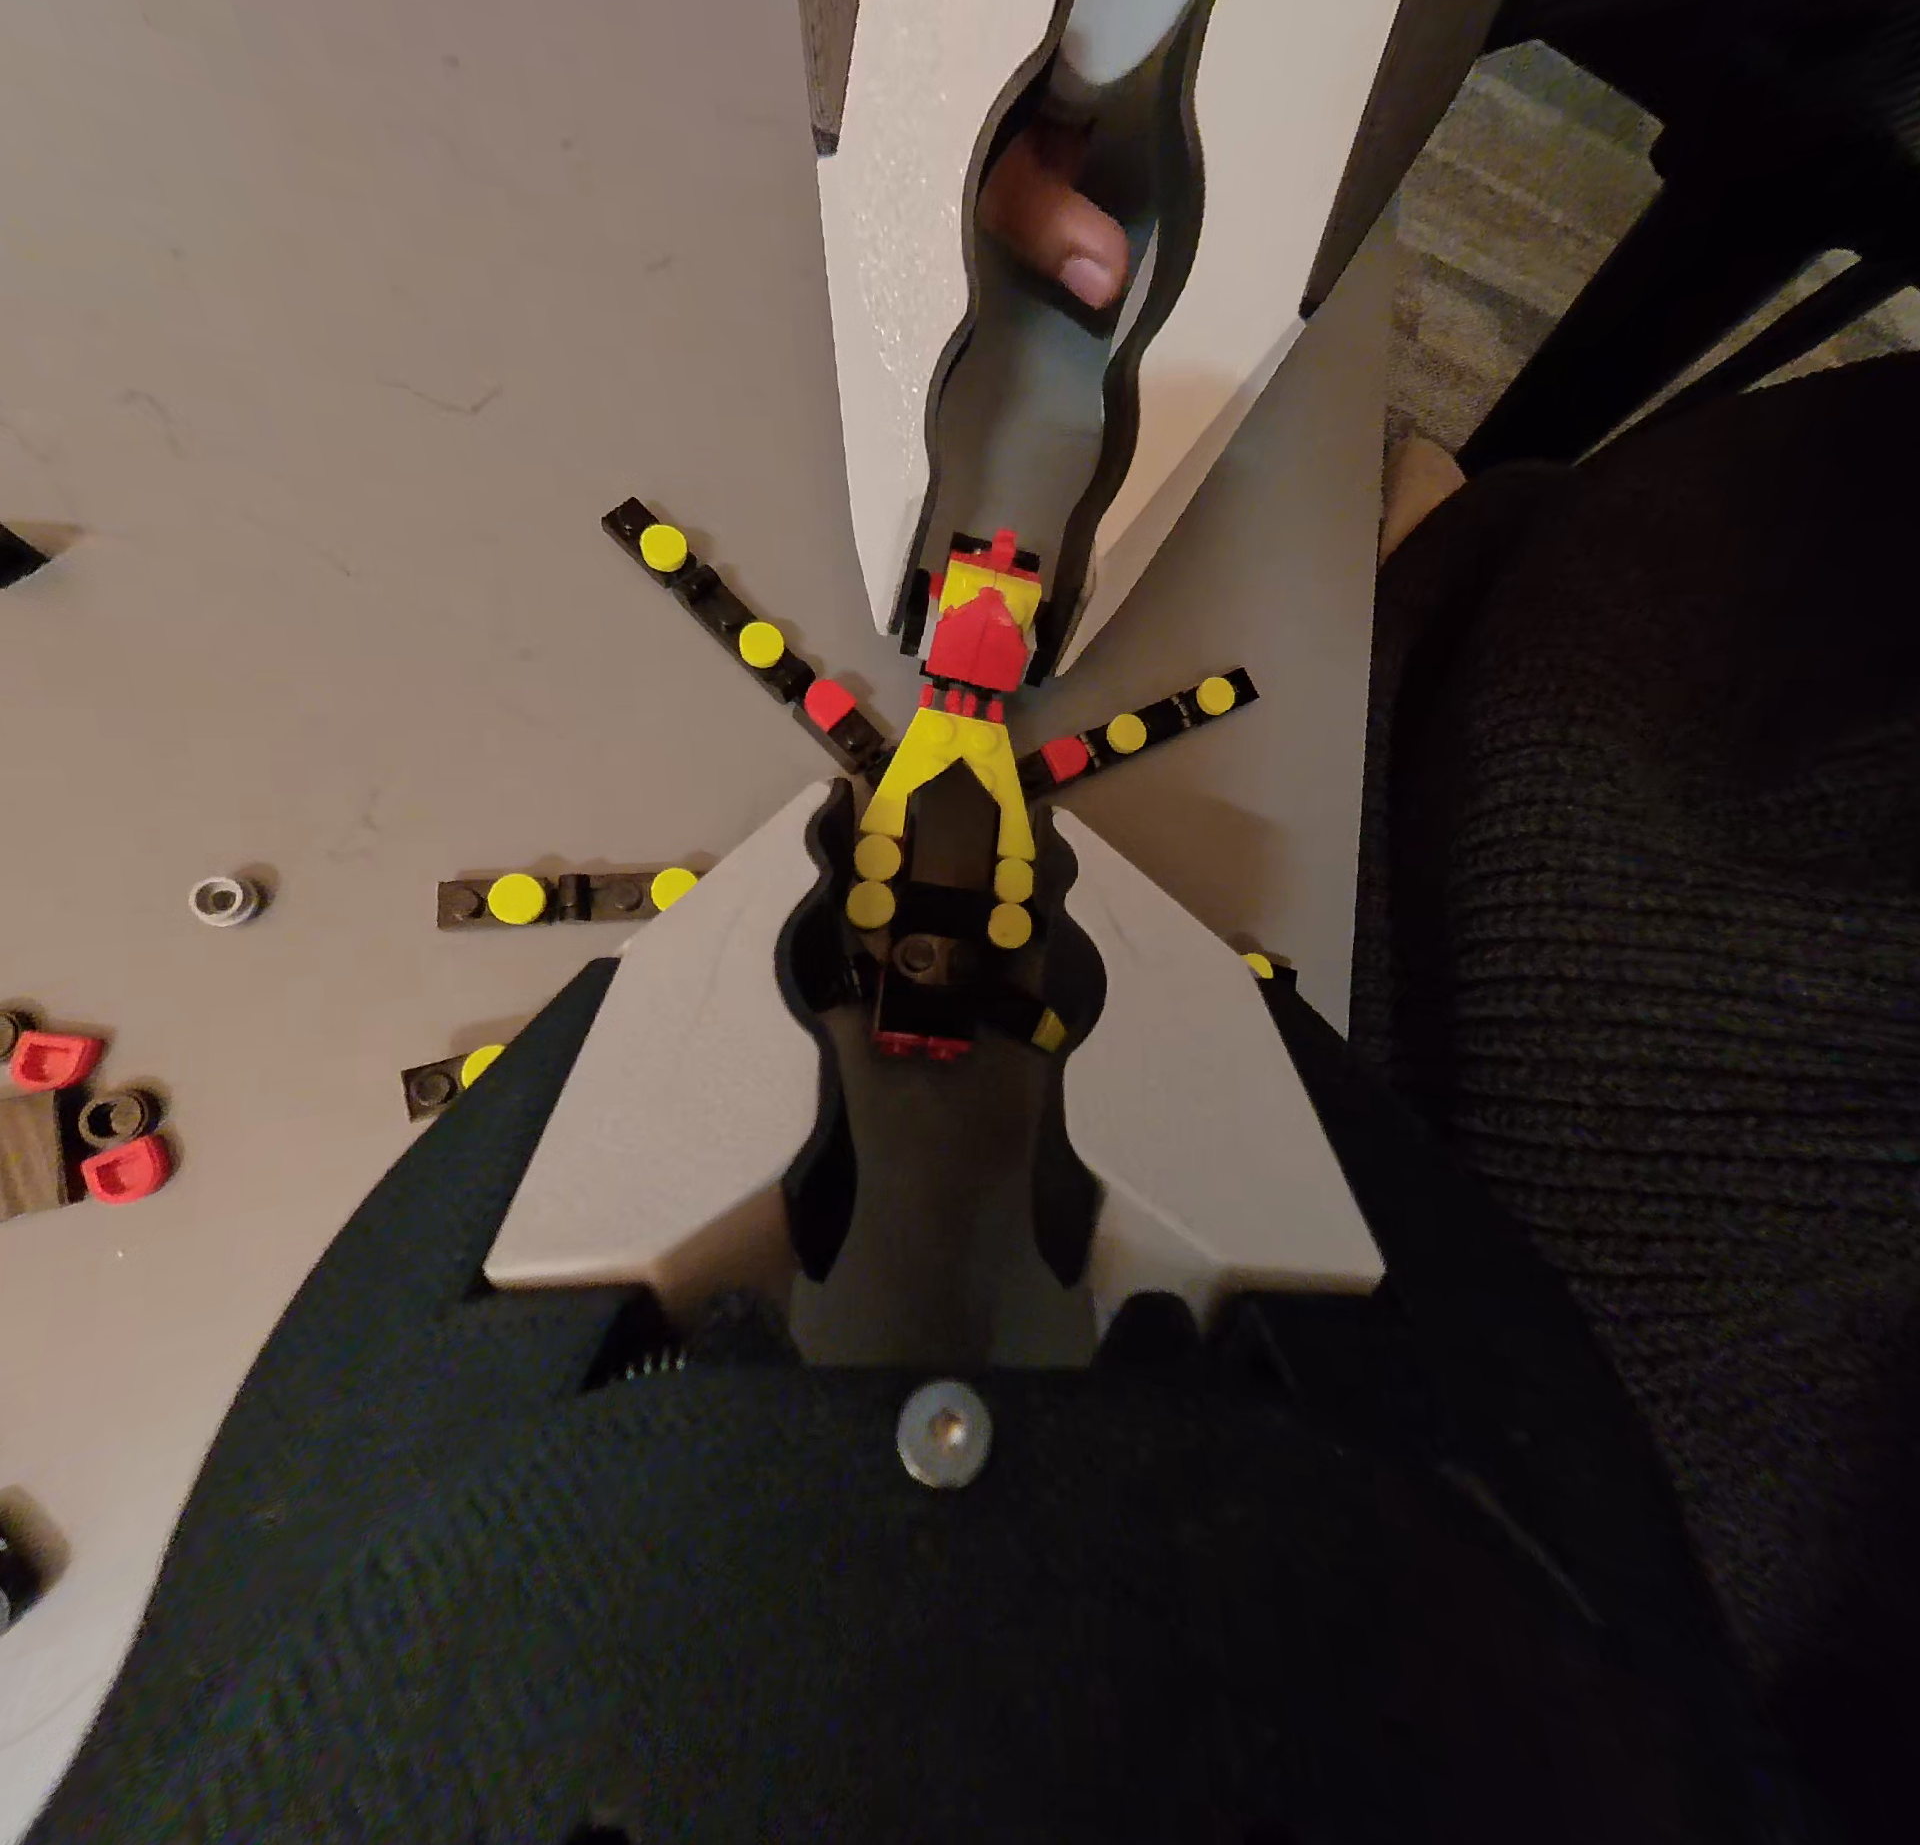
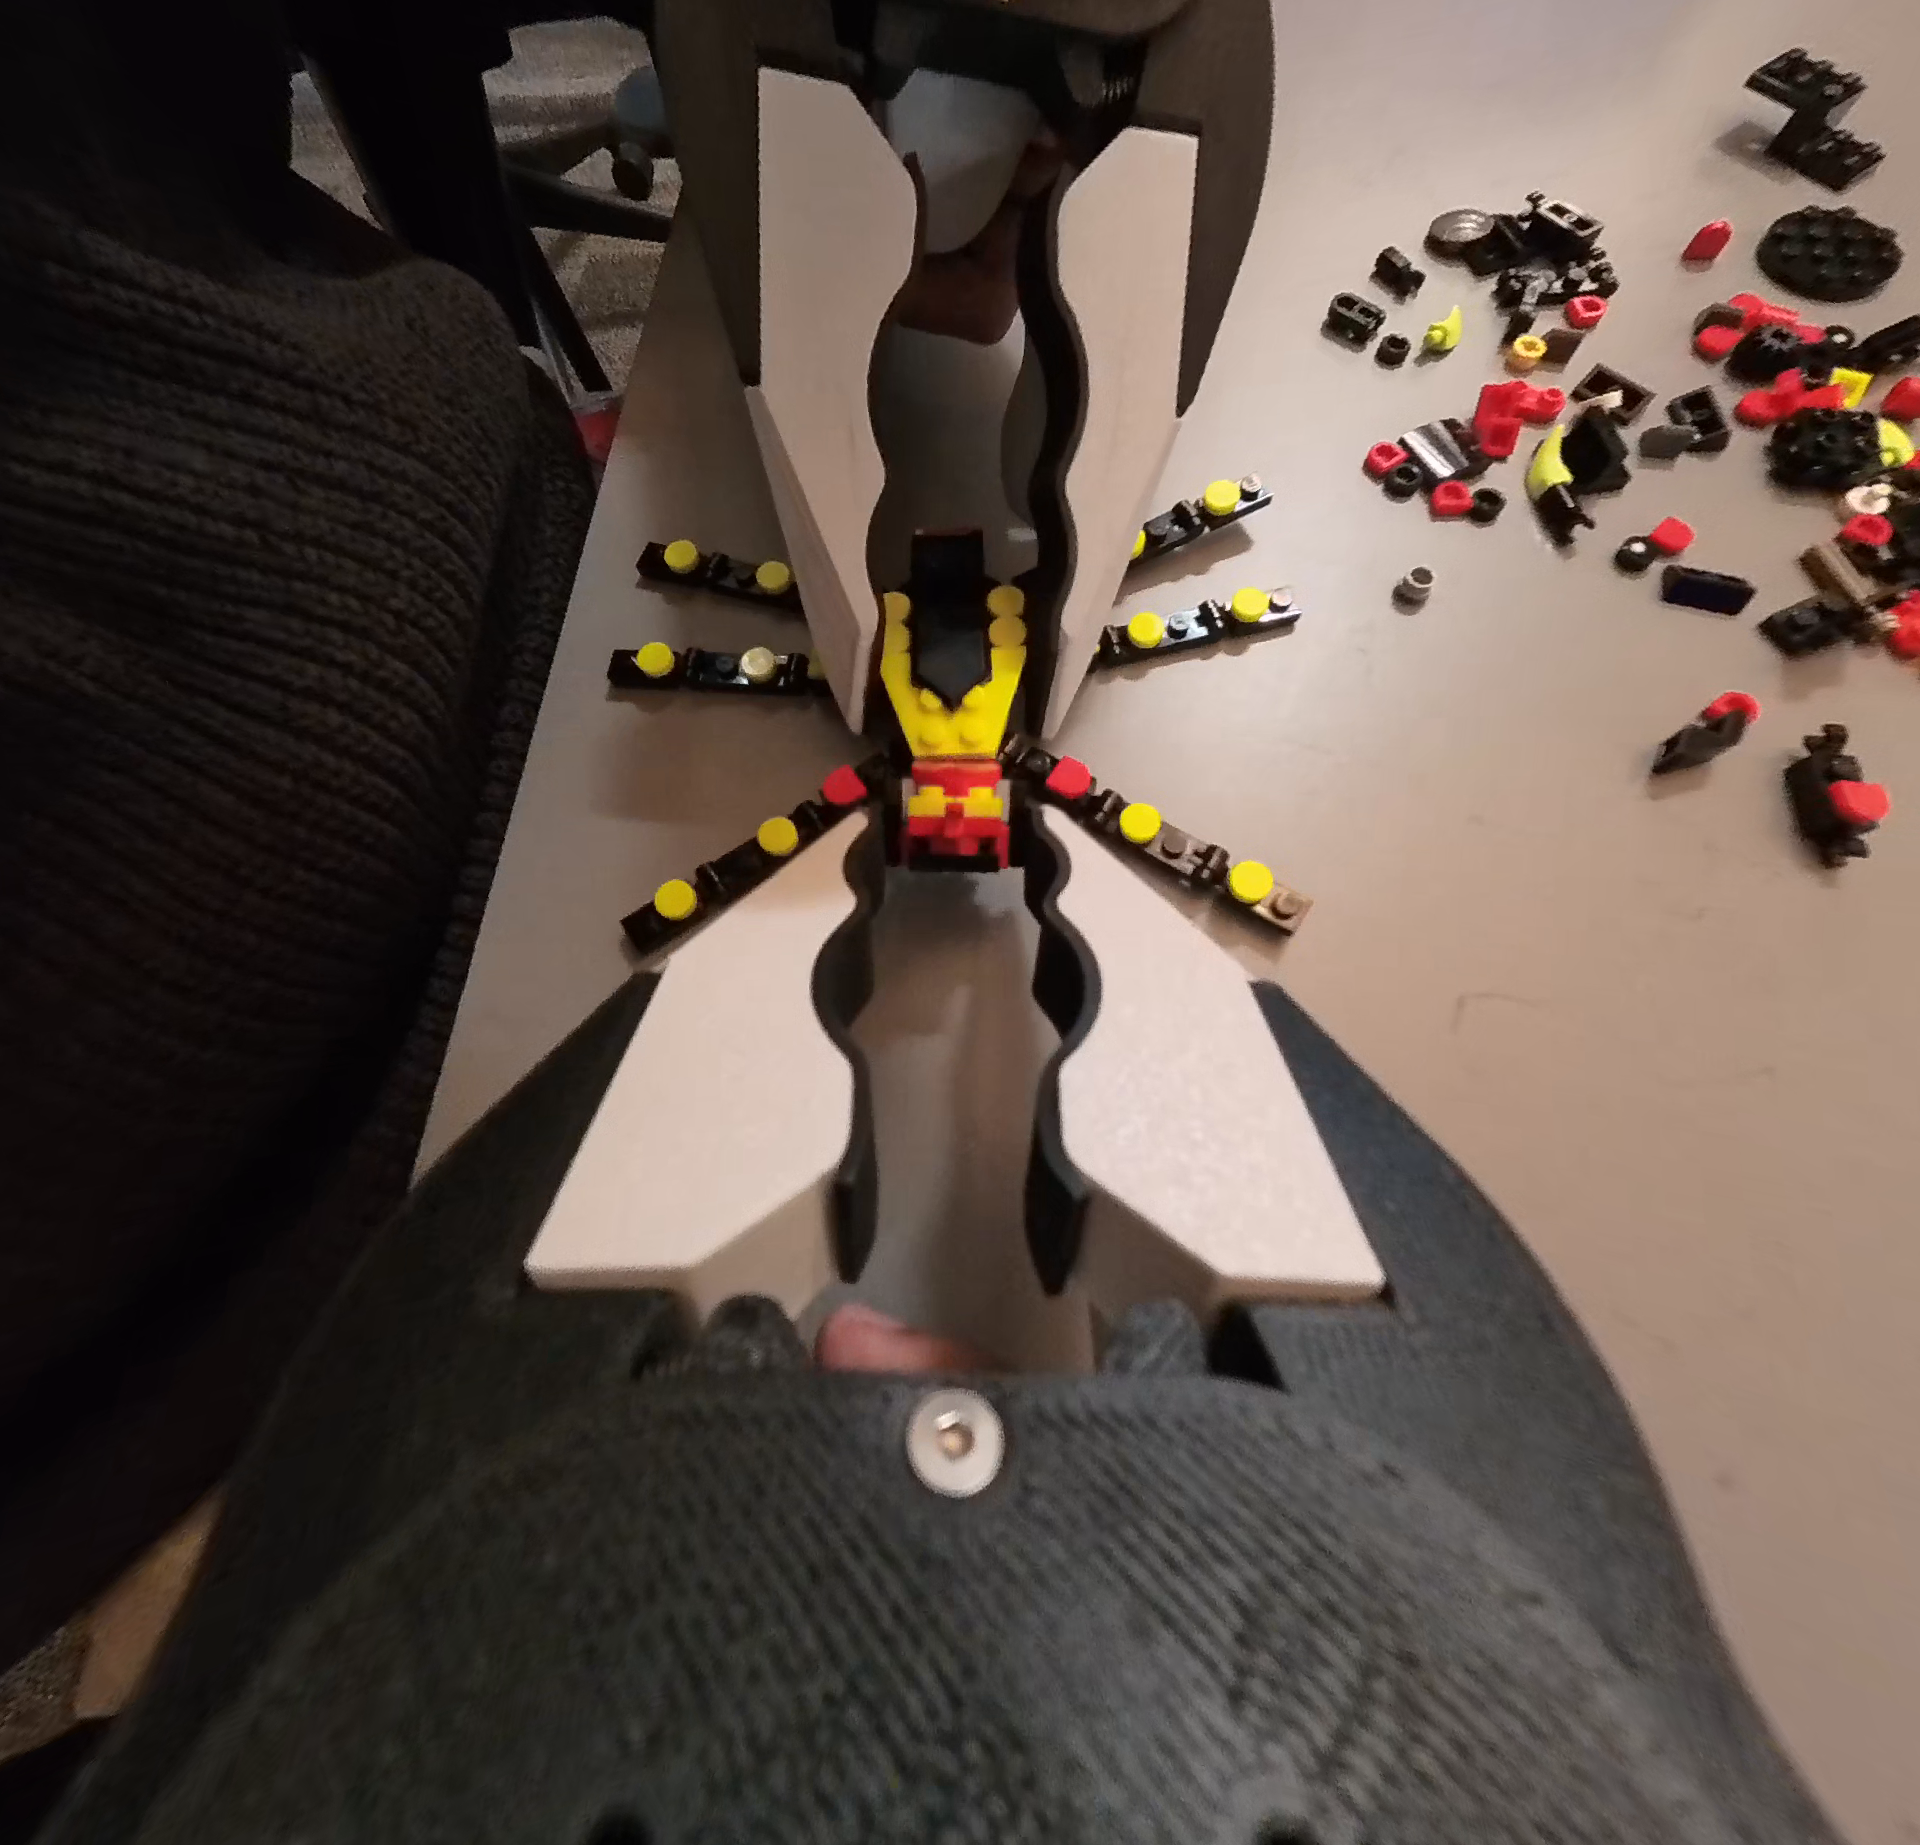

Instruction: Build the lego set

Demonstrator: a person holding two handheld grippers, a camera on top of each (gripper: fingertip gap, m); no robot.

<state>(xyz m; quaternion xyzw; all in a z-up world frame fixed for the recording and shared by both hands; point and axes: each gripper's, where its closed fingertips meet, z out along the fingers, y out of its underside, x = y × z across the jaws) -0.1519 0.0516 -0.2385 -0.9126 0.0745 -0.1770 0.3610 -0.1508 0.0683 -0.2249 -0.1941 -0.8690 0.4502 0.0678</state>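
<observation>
Lego spider (image 1: 951, 829) sits on the tabletop (image 1: 364, 289) near its edge in the left wrist view, its black-and-yellow body clamped by the left hand-held gripper (image 1: 940, 860). The right hand-held gripper (image 1: 987, 611) pinches its red head from opposite.

Right wrist view: the right hand-held gripper (image 2: 956, 839) grips the head; loose pieces (image 2: 1662, 424) lie scattered well apart.

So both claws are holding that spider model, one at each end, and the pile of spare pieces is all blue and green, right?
Not quite. Both claws, left and right, do grip the spider model from opposite ends, but the pile of spare pieces is mostly black and red with a little yellow, as the right wrist view shows.
</observation>
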